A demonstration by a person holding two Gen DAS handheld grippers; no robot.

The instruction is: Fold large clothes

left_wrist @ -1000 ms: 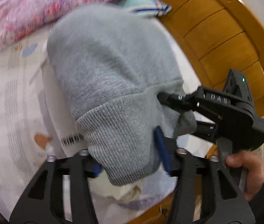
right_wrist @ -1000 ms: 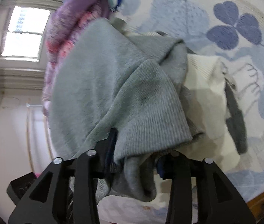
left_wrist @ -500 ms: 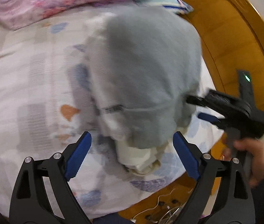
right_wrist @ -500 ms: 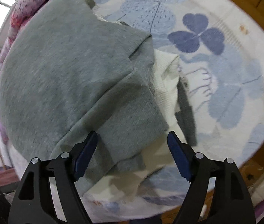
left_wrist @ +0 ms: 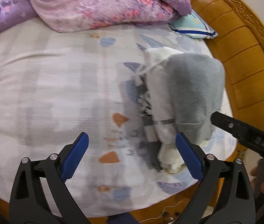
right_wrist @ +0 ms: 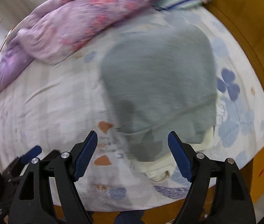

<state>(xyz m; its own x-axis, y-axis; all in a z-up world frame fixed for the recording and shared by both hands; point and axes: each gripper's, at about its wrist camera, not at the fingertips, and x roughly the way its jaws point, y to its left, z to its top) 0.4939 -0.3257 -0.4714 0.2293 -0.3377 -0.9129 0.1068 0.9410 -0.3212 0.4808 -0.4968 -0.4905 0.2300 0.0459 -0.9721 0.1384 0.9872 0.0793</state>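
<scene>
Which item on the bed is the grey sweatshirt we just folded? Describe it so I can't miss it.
Start at the wooden headboard. On the patterned sheet beside it lies a folded pile; the grey sweatshirt is its top layer. Plain grey, unlike the cream garment beneath and the purple floral quilt behind.

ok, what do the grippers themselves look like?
Both match: the left gripper and right gripper have black angular frames with triangular cut-outs, silver pivot screws and ribbed blue finger pads. White lettering marks the right gripper's side; it is too blurred to read.
</scene>
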